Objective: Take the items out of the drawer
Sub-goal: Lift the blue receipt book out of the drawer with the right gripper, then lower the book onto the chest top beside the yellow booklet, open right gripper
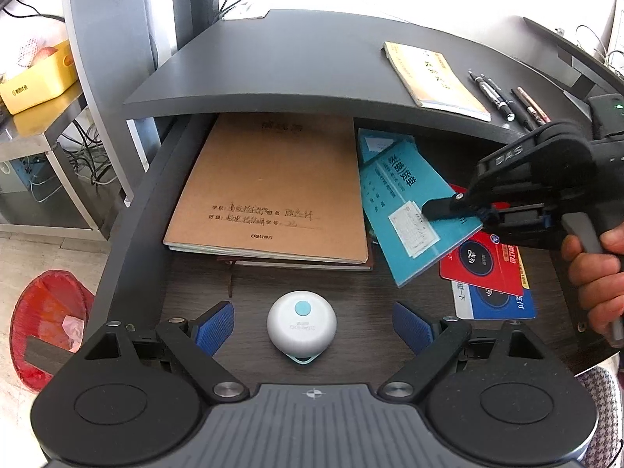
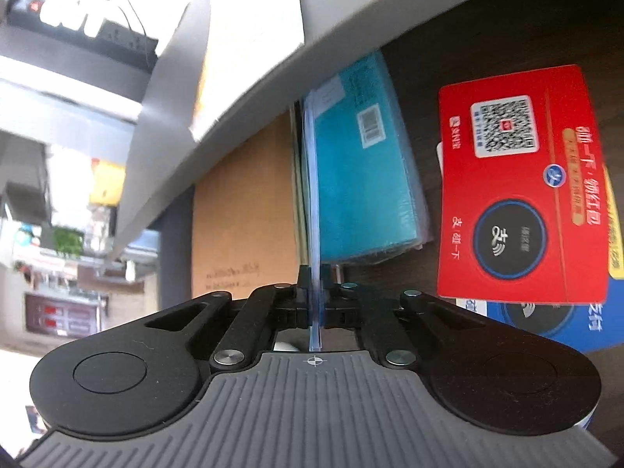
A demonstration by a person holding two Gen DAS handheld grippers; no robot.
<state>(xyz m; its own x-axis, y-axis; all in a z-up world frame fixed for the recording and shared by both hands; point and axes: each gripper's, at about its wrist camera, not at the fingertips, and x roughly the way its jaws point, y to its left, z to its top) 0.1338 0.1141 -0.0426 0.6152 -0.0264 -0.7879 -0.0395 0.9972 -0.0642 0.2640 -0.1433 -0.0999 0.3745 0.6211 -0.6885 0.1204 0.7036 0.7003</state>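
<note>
The open drawer (image 1: 128, 241) holds a brown notebook (image 1: 273, 187), a teal booklet (image 1: 405, 202), a red card (image 1: 483, 261) over a blue card (image 1: 503, 304), and a round white device (image 1: 301, 325). My left gripper (image 1: 314, 327) is open, its blue pads (image 1: 214, 325) on either side of the white device without touching it. My right gripper (image 1: 452, 206) is shut on the teal booklet's lower right edge and tilts it up. In the right wrist view the teal booklet (image 2: 316, 234) runs edge-on between the shut right gripper (image 2: 315, 300), beside another teal booklet (image 2: 362, 179) and the red card (image 2: 518, 183).
On the dark desktop (image 1: 292, 66) above the drawer lie a cream booklet (image 1: 433, 74) and several pens (image 1: 507, 97). A red bin (image 1: 46, 319) stands on the floor at left, near a metal table with a yellow box (image 1: 39, 78). A hand (image 1: 596, 269) holds the right gripper.
</note>
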